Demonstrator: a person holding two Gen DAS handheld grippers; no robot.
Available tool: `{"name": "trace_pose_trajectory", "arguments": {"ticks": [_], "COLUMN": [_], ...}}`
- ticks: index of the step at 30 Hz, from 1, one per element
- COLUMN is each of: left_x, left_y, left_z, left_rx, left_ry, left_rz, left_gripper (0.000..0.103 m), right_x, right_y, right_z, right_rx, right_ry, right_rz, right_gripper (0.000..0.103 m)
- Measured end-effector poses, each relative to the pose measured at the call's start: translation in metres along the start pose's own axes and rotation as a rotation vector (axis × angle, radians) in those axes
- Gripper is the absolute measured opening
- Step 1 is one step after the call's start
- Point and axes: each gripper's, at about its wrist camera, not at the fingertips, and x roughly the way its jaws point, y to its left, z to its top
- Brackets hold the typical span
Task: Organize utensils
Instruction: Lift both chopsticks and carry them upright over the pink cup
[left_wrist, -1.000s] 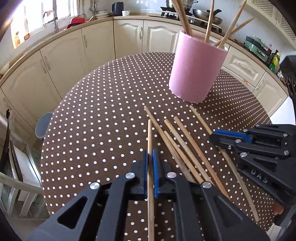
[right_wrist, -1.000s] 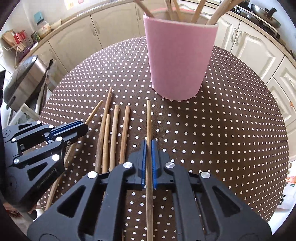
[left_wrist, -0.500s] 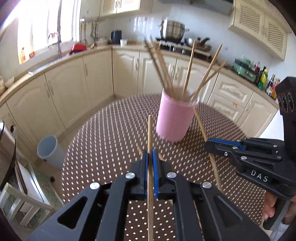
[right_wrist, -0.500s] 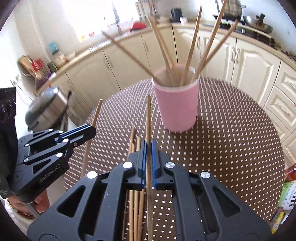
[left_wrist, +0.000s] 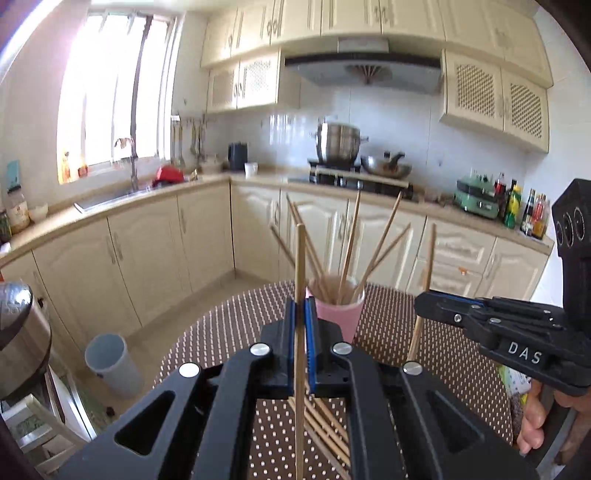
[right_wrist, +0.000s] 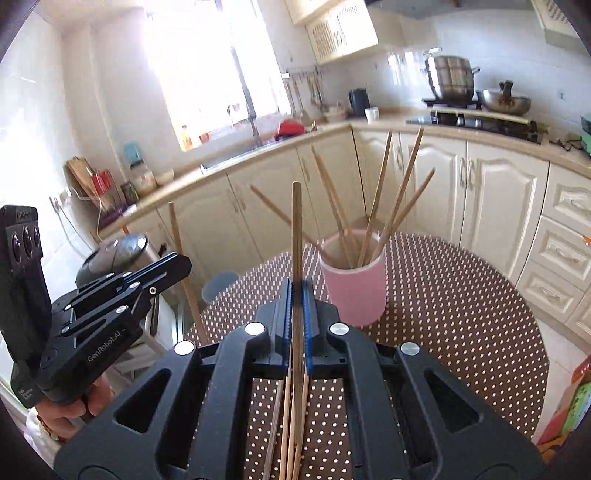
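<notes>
With each gripper's jaws clamped on one chopstick, left gripper (left_wrist: 301, 325) and right gripper (right_wrist: 297, 314) above the tabletop (right_wrist: 461, 314), we risk knocking sticks already fanned in the pink cup (right_wrist: 352, 291), tipping it.

Round table (right_wrist: 461, 295) covered in a brown cloth with white polka dots. Standing upright on it: one pink cylindrical holder (right_wrist: 354, 291). Lying flat on it, nearer the cameras: several loose wooden chopsticks (left_wrist: 325, 432), closely grouped.
</notes>
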Motion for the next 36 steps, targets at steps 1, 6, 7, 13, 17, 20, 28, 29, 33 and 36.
{"name": "trace_pose_trajectory", "arguments": {"ticks": [1,6,7,13,17,20,28,29,33,36], "left_x": [-0.004,-0.021,-0.025,-0.039,-0.043,-0.043,-0.035,-0.033,-0.019,-0.007], "left_y": [-0.002,-0.009,-0.011,-0.021,-0.028,-0.033,-0.043,-0.044,-0.047,-0.049], "left_z": [0.003,0.017,0.02,0.037,0.046,0.053,0.077,0.08,0.089,0.094], "left_rx": [0.003,-0.002,-0.001,-0.002,0.015,0.023,0.021,0.018,0.013,0.009], "left_ry": [-0.026,-0.112,-0.134,-0.211,-0.247,-0.262,-0.311,-0.316,-0.334,-0.347], "left_rz": [0.004,0.01,0.018,0.02,0.016,0.008,-0.008,-0.013,-0.036,-0.047], "left_gripper": [0.006,0.006,0.006,0.006,0.006,0.006,0.006,0.006,0.006,0.006], "right_x": [-0.005,-0.028,-0.031,-0.048,-0.053,-0.055,-0.052,-0.05,-0.044,-0.039], "right_y": [0.0,0.003,0.003,0.005,0.003,-0.001,-0.009,-0.011,-0.017,-0.021], "right_z": [0.001,0.012,0.014,0.025,0.031,0.036,0.047,0.049,0.054,0.058], "right_rx": [-0.001,-0.02,-0.022,-0.032,-0.035,-0.032,-0.037,-0.039,-0.039,-0.04], "right_ry": [-0.019,-0.129,-0.147,-0.224,-0.251,-0.269,-0.304,-0.305,-0.325,-0.342], "right_rz": [0.001,-0.001,-0.002,0.002,0.001,-0.003,-0.035,-0.039,-0.056,-0.066], "right_gripper": [0.006,0.006,0.006,0.006,0.006,0.006,0.006,0.006,0.006,0.006]}}
